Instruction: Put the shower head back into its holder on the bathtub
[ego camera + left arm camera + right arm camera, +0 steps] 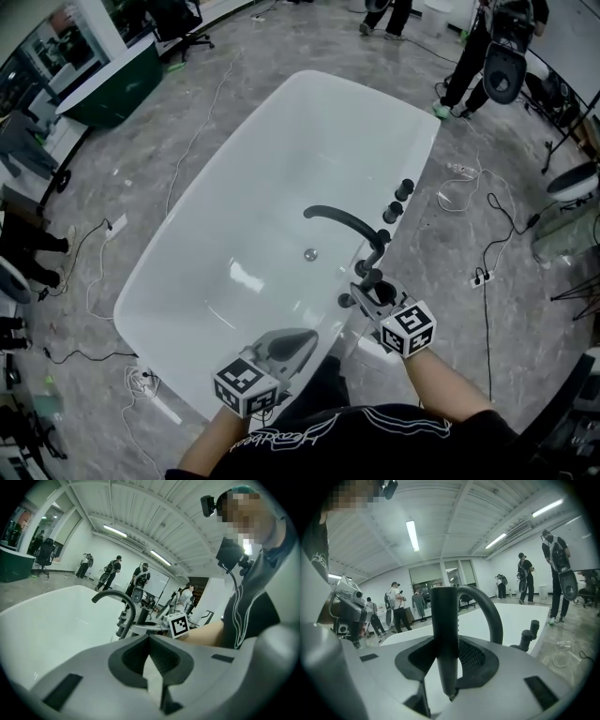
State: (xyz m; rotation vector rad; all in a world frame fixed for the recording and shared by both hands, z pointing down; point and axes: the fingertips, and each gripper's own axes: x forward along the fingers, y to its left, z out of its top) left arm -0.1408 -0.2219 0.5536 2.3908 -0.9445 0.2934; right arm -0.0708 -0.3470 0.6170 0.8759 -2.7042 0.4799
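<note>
shower head (444, 634) upright, long axis vertical

Bathtub (234, 216): glossy white, smooth. Shower head (444, 639) and spout (342, 220): matt black. Floor (309, 37): grey marbled, polished stone look. Fingers (84, 663): matt grey plastic, ribbed dark pads (165, 658).

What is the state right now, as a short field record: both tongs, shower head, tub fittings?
left tongs: shut, empty, at the tub's near end
right tongs: shut on the shower head, close to the spout
shower head: black handle clamped between the pads; whether it sits in its holder cannot be told
spout: black, arching over the bathtub
knobs: black, on the rim beyond the spout
</note>
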